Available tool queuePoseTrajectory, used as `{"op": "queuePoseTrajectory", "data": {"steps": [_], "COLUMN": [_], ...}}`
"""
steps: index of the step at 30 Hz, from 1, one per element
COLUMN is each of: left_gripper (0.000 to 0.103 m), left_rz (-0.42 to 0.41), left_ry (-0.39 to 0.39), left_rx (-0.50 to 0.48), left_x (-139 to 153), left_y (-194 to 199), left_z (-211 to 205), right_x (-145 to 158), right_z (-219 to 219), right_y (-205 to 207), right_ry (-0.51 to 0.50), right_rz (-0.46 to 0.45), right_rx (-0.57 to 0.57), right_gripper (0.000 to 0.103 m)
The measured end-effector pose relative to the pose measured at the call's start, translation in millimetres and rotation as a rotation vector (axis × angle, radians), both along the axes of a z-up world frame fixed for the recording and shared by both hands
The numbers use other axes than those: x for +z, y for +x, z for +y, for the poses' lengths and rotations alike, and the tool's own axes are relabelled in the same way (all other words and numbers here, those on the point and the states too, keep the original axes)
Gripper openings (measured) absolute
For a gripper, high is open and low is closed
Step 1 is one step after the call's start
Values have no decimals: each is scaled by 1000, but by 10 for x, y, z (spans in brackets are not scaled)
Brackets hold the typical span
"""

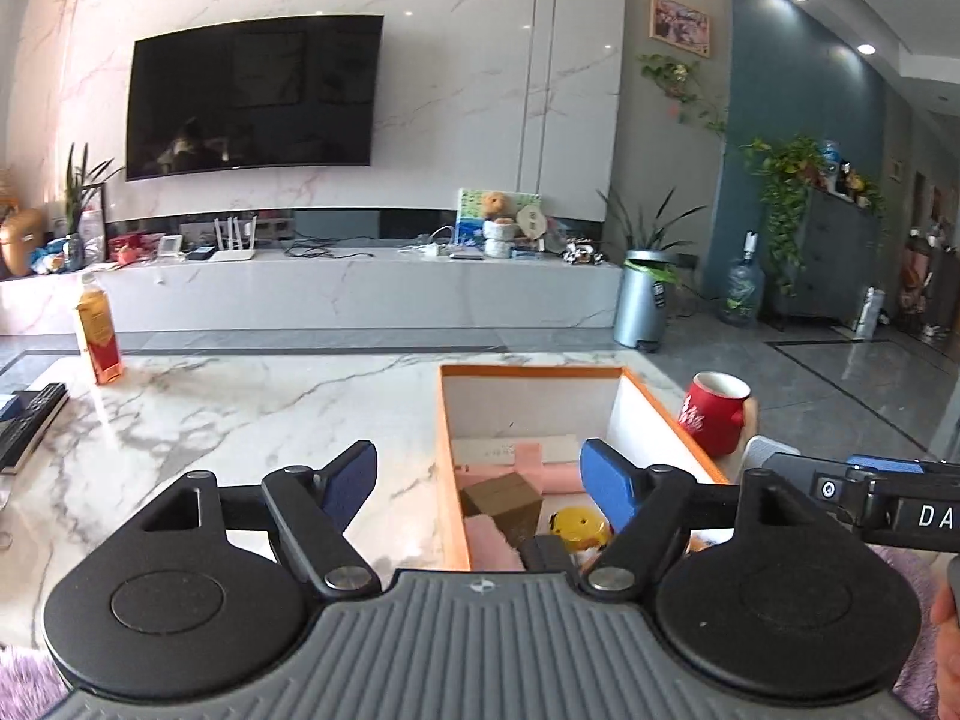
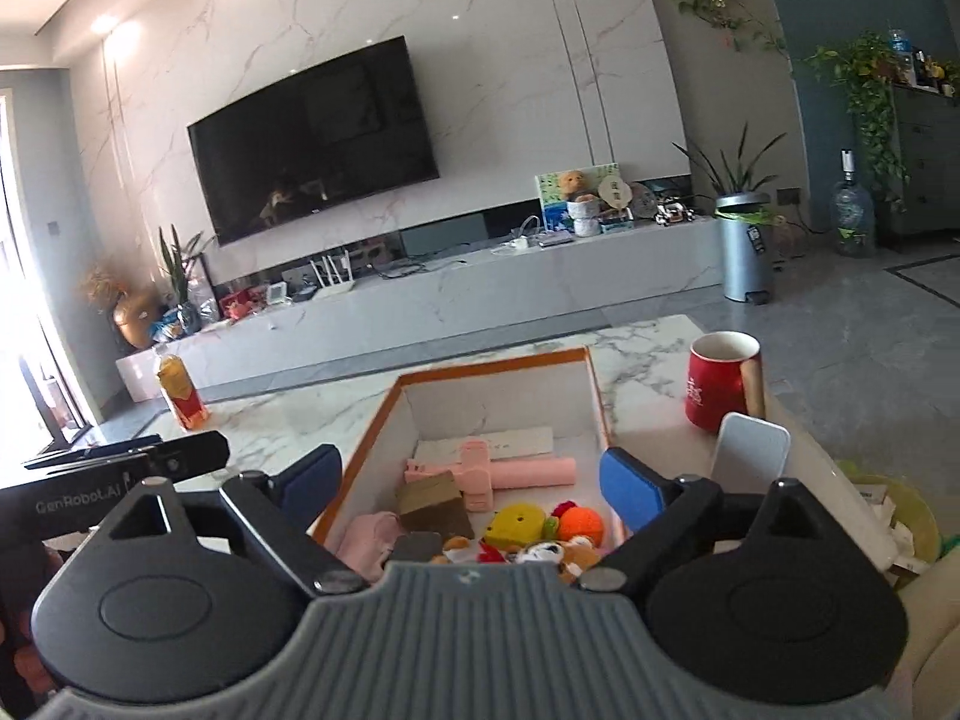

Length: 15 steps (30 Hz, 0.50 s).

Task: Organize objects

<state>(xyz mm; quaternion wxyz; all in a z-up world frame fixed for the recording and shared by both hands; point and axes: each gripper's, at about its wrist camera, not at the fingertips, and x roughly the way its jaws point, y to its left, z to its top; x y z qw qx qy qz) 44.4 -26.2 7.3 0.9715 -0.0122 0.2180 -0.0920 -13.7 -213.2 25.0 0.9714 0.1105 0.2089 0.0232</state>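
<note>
— Both tools first, from the left?
— Left gripper [image 1: 480,483] gapes wide, holding nothing, over the near left wall of the orange-rimmed box [image 2: 384,408]; right gripper [image 2: 471,489] gapes wide above its contents.
— Contents?
— Pink bar [image 2: 528,471], brown block [image 2: 435,504], yellow piece [image 2: 516,525] inside. Red mug [image 2: 717,384] stands right of the box.

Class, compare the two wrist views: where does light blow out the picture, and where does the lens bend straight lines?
Right wrist view: daylight whites out the left edge, and the television bows. Left wrist view: evenly lit, ceiling spots glare top right, and the television edges curve.
</note>
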Motion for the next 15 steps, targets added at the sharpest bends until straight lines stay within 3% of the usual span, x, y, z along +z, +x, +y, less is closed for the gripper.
{"op": "queuePoseTrajectory", "data": {"steps": [3, 10, 15], "left_gripper": [88, 88, 89], "left_rz": [35, 66, 91], "left_ry": [27, 136, 127], "left_rx": [-12, -9, 4], "left_x": [-71, -274, -369], "left_y": [-27, -99, -134], "left_z": [-57, -198, -168], "right_x": [-142, -323, -432], "right_z": [-37, -15, -19], "right_y": [-26, -98, -117], "right_ry": [21, -57, -62], "right_rz": [33, 52, 53], "right_rx": [6, 4, -17], "right_gripper": [93, 93, 94]}}
